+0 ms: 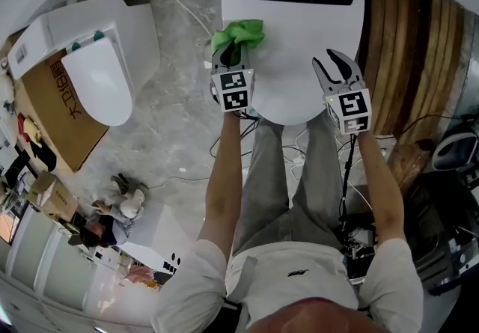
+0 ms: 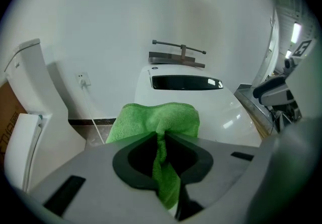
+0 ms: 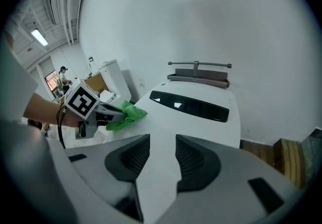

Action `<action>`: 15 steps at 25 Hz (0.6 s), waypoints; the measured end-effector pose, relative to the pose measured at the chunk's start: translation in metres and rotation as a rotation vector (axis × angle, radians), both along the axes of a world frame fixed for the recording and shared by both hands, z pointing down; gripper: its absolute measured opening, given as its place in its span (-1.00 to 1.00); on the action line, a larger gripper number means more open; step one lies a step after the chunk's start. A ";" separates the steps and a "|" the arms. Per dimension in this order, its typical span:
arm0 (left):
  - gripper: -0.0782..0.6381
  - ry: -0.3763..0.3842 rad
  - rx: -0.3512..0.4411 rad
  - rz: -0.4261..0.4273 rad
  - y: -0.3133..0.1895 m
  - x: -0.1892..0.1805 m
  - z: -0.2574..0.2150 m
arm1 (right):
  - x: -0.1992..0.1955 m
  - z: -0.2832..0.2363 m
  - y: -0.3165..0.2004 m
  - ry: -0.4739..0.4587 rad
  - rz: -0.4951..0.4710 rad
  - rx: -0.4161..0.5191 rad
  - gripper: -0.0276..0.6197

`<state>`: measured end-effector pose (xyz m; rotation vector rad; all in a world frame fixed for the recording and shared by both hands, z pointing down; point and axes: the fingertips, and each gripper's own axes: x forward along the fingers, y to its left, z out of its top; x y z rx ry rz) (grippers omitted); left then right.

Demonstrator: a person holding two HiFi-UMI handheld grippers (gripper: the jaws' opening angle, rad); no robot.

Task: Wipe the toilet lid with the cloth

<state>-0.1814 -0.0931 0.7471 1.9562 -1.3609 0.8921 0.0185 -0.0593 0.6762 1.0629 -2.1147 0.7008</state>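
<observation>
Left tool [image 2: 162, 140] is clenched on a green cloth [image 2: 157, 117], whose bunched end lies at the left edge of the closed white toilet lid [image 1: 299, 55]. Only the head view shows a second toilet [image 1: 97, 73] further left. Right tool [image 3: 160, 155] is released, nothing between its jaws, by the lid's right edge. Both tool views show a wall rail [image 3: 198, 69].

Both arms reach forward; left gripper [image 1: 230, 59] fingers clamp the cloth [image 1: 244, 31] (right gripper [image 1: 329, 64] fingers parted).
</observation>
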 end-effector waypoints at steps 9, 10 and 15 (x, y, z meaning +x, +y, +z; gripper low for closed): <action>-0.60 -0.025 -0.022 -0.087 0.021 0.019 0.004 | 0.039 0.009 0.009 -0.030 -0.013 -0.032 -0.39; -0.60 -0.028 -0.025 -0.092 0.023 0.022 0.004 | 0.042 0.009 0.009 -0.033 -0.017 -0.035 -0.39; -0.60 -0.038 -0.032 -0.118 0.029 0.038 0.004 | 0.060 0.011 0.011 -0.043 -0.022 -0.044 -0.39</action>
